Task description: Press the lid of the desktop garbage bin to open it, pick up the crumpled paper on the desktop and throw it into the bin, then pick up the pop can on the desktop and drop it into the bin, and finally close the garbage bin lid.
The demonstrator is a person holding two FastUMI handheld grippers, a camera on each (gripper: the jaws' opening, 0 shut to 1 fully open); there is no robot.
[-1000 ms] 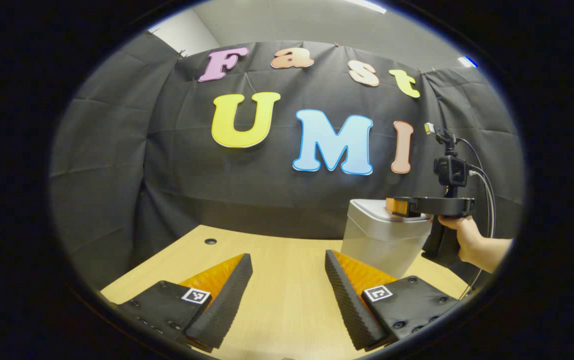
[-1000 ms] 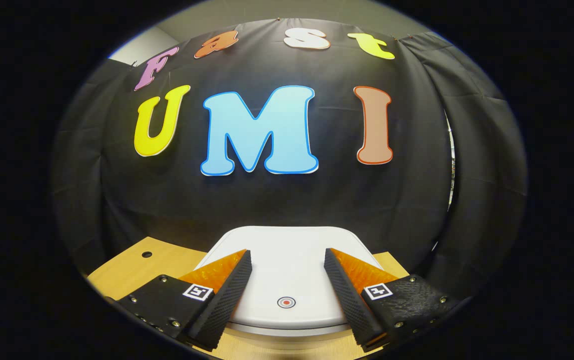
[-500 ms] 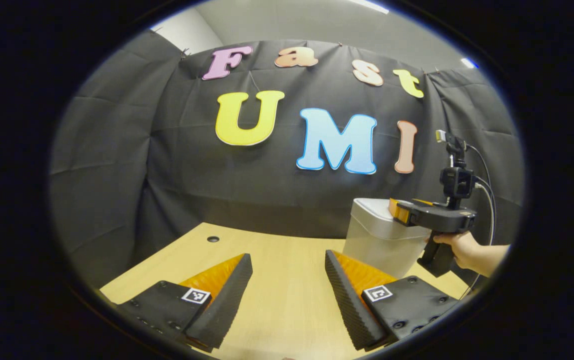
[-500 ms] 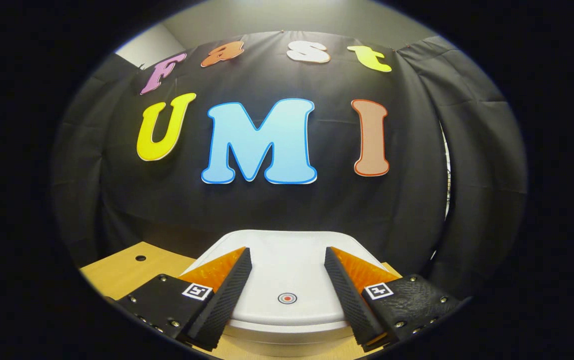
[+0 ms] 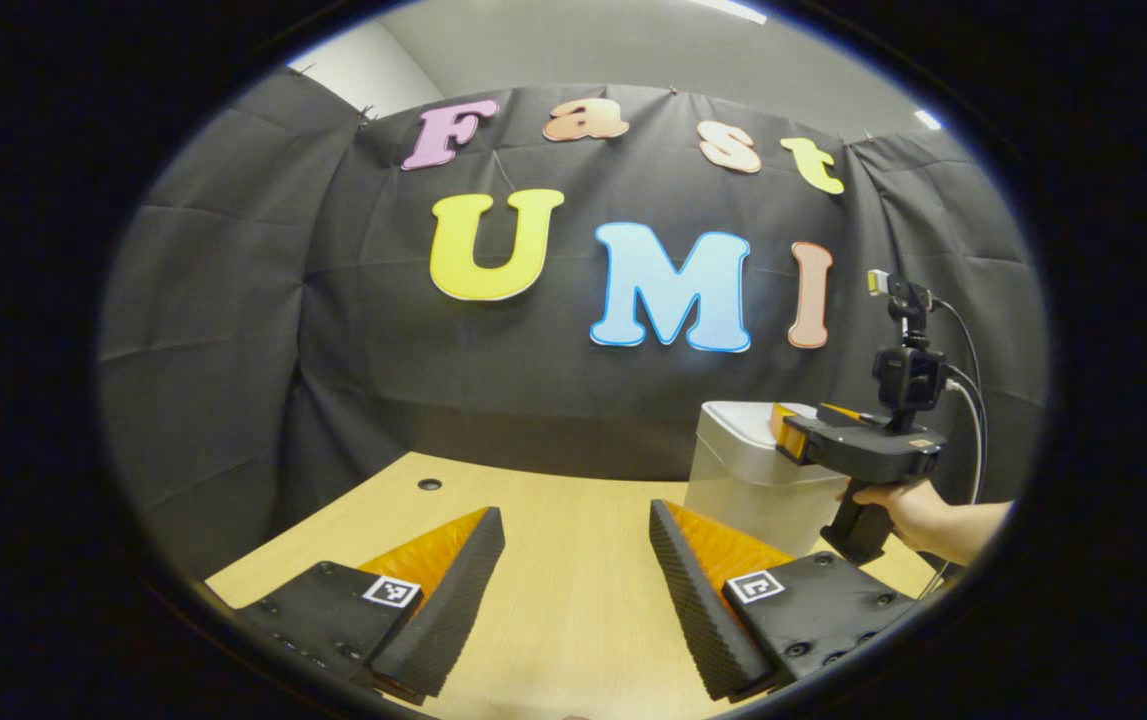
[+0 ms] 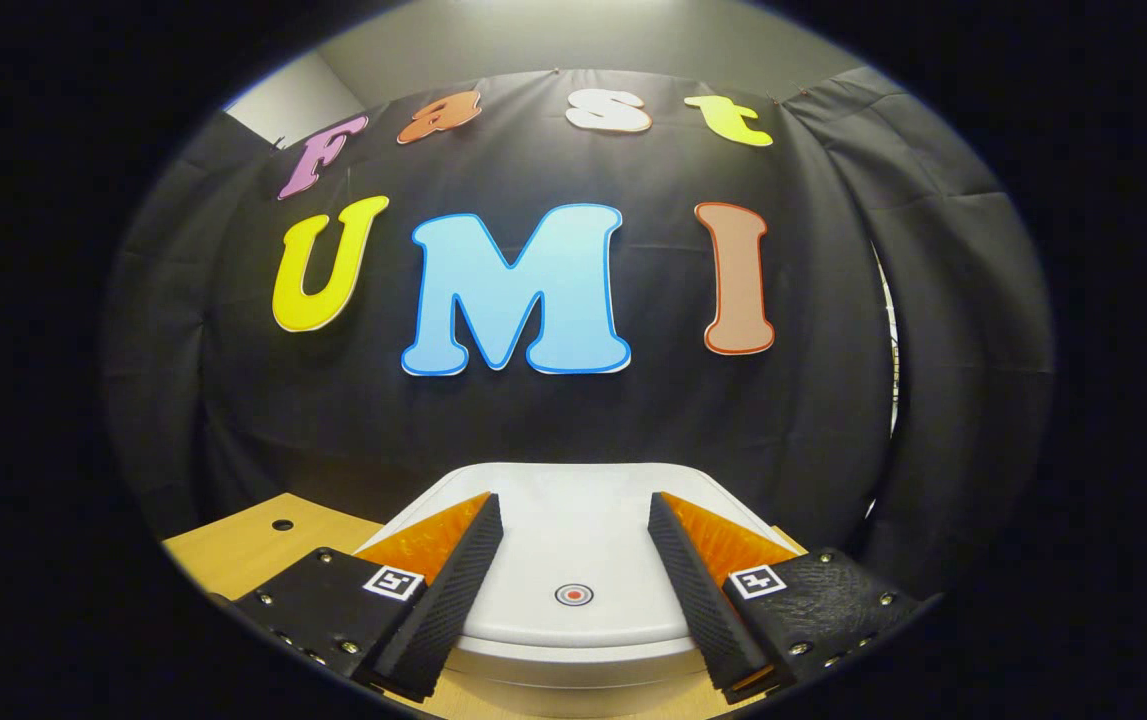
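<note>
Lid with unlettered red ring mark

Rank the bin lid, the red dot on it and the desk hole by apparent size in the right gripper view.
1. Lid
2. Red dot
3. Desk hole, though it lies farther from the camera, so its true size is unsure.

A wooden desktop carries the closed garbage bin.
</note>
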